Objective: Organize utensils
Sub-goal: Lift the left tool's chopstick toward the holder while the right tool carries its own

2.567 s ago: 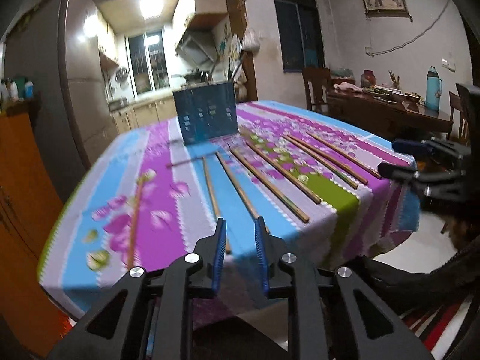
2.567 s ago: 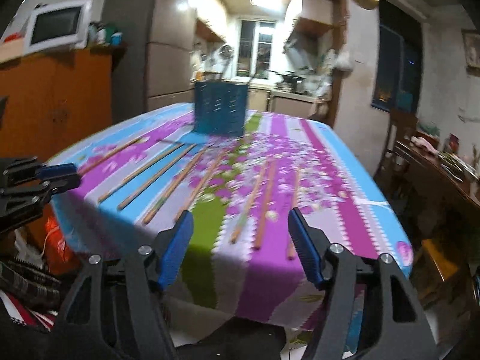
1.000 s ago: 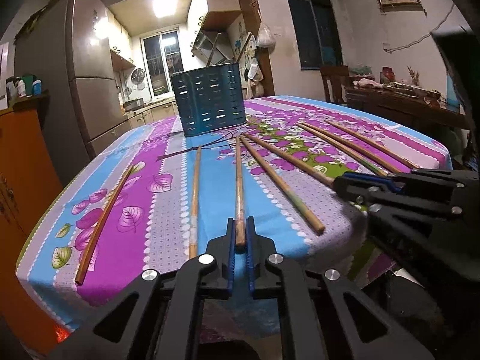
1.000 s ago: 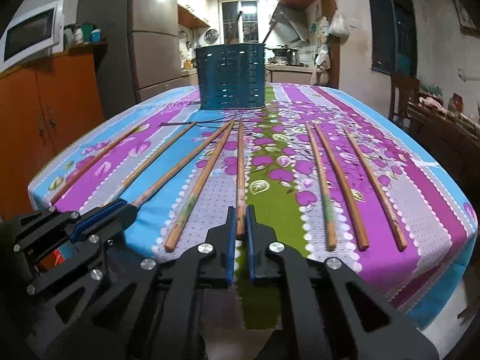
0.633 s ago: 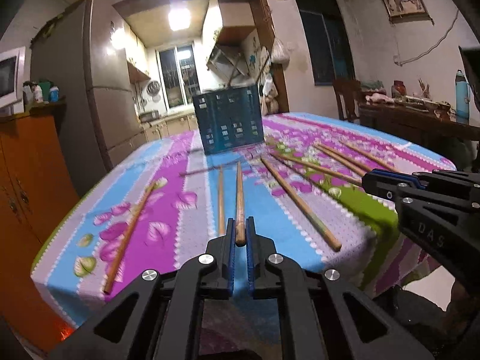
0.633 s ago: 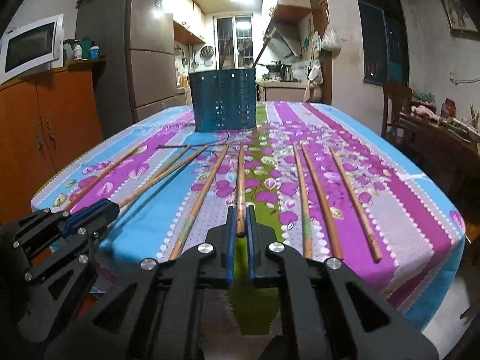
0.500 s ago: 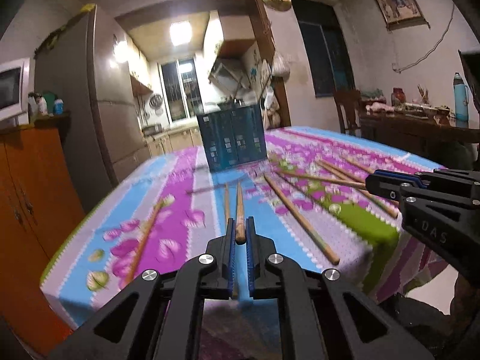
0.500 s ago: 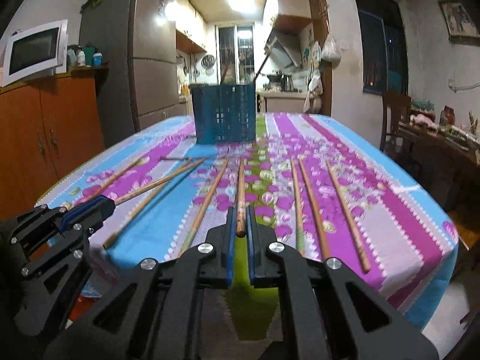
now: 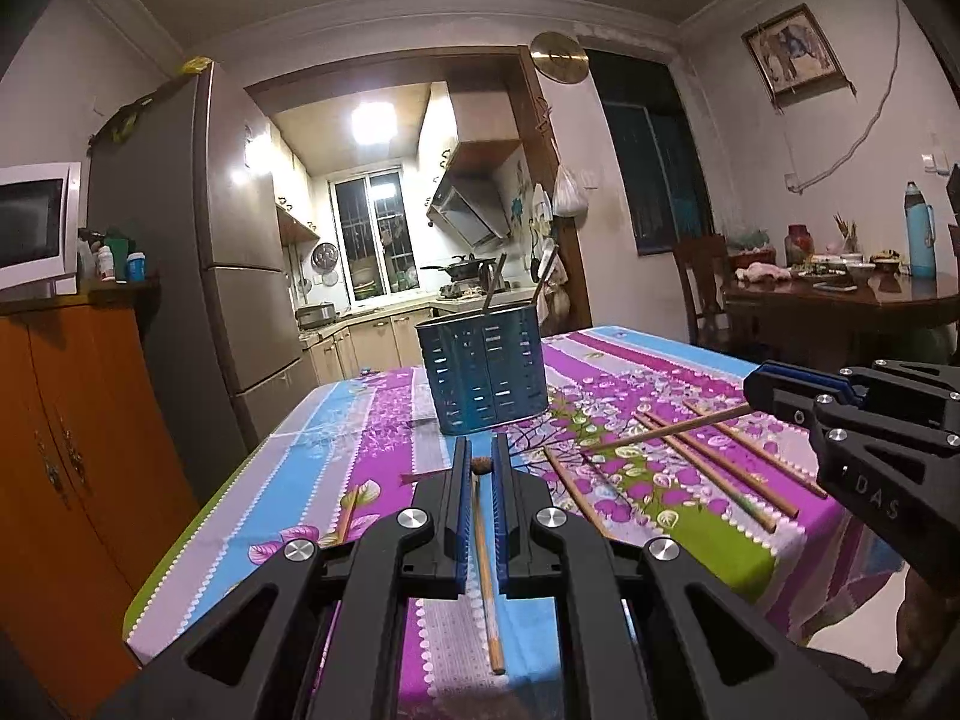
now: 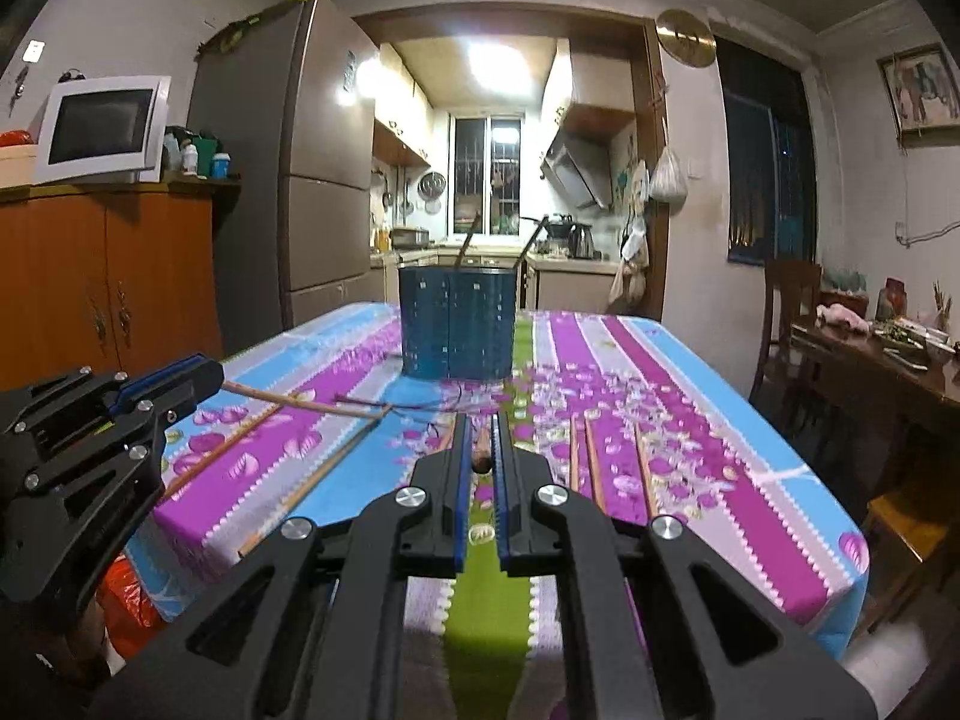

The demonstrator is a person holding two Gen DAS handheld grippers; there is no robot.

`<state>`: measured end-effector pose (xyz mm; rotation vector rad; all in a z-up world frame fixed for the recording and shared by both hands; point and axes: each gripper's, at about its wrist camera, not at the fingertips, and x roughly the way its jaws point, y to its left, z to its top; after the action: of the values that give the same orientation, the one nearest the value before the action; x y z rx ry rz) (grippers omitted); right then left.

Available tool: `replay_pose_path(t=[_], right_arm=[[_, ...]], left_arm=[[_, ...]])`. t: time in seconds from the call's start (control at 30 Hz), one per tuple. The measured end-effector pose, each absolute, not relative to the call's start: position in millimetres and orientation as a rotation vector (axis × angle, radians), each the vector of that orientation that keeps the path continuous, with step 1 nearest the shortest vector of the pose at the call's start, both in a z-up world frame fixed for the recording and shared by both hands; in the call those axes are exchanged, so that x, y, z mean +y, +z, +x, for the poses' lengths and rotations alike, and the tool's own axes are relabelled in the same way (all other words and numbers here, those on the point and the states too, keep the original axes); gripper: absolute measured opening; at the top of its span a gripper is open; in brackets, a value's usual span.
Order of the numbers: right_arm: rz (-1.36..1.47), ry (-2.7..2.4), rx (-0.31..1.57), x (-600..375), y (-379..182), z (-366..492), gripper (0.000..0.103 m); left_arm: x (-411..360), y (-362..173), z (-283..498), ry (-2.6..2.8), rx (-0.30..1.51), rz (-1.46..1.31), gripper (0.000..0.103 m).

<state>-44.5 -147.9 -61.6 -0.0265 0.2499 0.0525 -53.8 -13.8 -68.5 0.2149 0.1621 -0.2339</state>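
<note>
Chopsticks (image 9: pixel 479 467) (image 10: pixel 482 461) point end-on at the blue slotted holder (image 9: pixel 483 371) dead ahead across the counter (image 10: pixel 714 420), one clamped in each tool: left tool (image 9: pixel 478 468), right tool (image 10: pixel 480 450).

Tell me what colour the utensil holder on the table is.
The utensil holder is dark blue with small slots, clearest in the left wrist view.

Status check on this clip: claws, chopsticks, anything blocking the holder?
Left claw shut on a chopstick. Right claw shut on another chopstick. Both lifted. Blue utensil holder ahead, path open.
</note>
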Motion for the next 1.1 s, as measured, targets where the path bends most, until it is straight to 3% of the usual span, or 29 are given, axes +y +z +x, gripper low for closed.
replay_pose_path(t=[0.43, 1.1], right_arm=[[-0.056, 0.059, 0.176, -145.1, -38.5, -53.8, 0.005], [-0.058, 0.076, 0.179, -154.3, -6.1, -22.4, 0.005]], left_arm=[[-7.6, -41.2, -60.0, -0.220, 0.126, 0.196, 0.008], [-17.0, 2.0, -3.0, -0.168, 0.290, 0.138, 0.008]])
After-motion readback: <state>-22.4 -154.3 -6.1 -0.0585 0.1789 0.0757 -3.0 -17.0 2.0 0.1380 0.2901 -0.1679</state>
